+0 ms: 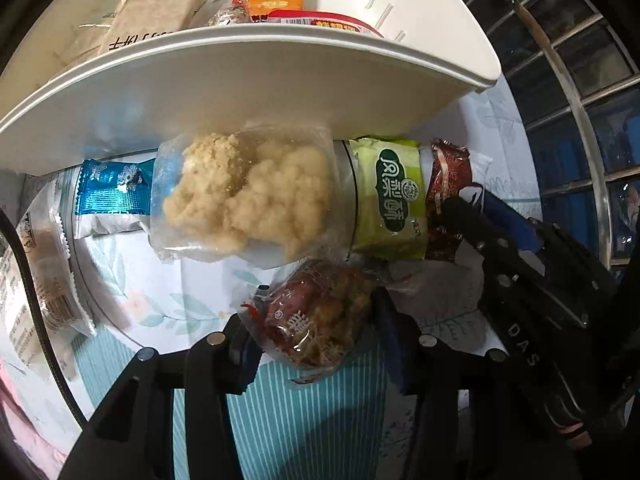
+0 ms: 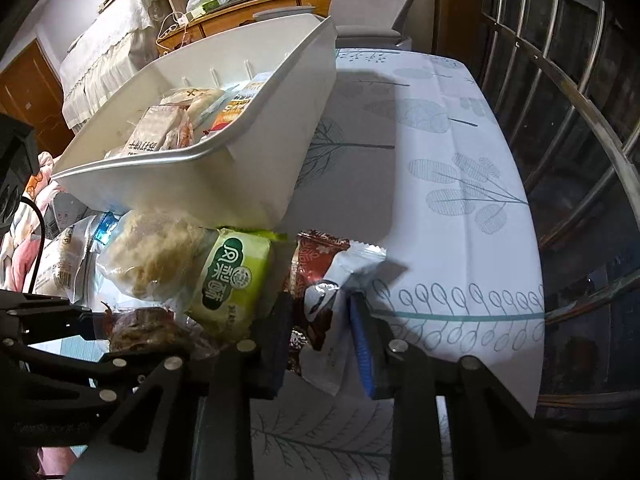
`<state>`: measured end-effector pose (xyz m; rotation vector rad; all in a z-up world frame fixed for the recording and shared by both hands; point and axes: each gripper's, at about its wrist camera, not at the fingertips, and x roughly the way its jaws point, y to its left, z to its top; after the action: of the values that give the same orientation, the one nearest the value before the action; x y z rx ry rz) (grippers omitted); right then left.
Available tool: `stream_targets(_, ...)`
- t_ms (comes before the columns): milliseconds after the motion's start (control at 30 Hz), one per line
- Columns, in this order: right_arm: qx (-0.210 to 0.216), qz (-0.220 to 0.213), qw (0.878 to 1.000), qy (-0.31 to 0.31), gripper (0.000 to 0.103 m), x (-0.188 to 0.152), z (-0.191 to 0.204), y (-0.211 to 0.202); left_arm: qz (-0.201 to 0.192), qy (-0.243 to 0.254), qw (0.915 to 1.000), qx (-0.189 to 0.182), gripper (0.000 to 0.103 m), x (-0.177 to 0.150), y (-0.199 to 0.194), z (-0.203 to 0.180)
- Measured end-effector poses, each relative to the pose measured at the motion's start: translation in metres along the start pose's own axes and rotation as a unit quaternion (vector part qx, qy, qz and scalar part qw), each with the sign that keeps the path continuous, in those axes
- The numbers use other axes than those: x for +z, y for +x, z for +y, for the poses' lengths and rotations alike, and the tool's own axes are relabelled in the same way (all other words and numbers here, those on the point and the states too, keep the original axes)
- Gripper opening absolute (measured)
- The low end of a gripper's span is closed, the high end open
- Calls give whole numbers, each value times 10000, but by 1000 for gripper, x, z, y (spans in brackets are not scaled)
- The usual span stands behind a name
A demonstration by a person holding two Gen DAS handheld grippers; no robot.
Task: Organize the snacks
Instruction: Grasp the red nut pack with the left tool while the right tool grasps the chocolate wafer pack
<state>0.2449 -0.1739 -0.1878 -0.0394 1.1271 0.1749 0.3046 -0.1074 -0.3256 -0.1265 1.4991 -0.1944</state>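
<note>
The bin (image 2: 256, 184) is plain white. The bench cloth (image 2: 452, 184) is white with grey-teal leaf and tree prints, turning to teal stripes at 6 o'clock in the left wrist view. The pineapple cake packet (image 1: 390, 196) is lime green with a dark green label. At its 9 o'clock a clear bag (image 1: 244, 200) shows pale beige crumbly snack; further that way lies a metallic blue packet (image 1: 114, 192). At 3 o'clock sits a dark red-brown packet (image 1: 446, 184).

Clear-wrapped brown snack (image 1: 320, 316), red-and-white packet (image 2: 324, 312), green packet (image 1: 394, 196), crumbly pale snack (image 1: 244, 196), white bin (image 2: 248, 176) holding packets.
</note>
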Motion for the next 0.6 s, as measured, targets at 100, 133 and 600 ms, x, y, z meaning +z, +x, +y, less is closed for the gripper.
stream_targets(100, -5, -9, 10000, -32, 17, 0, 1, -5, 99, 144, 9998, 84, 45, 0, -5, -1)
stream_targets(133, 6, -7, 10000, -43, 15, 0, 1, -6, 114, 147, 9998, 101, 45, 1, -6, -1)
stream_targets(600, -87, -293, 9993, 214, 2, -9, 0, -39, 57, 690, 9976, -86, 39, -5, -51, -14)
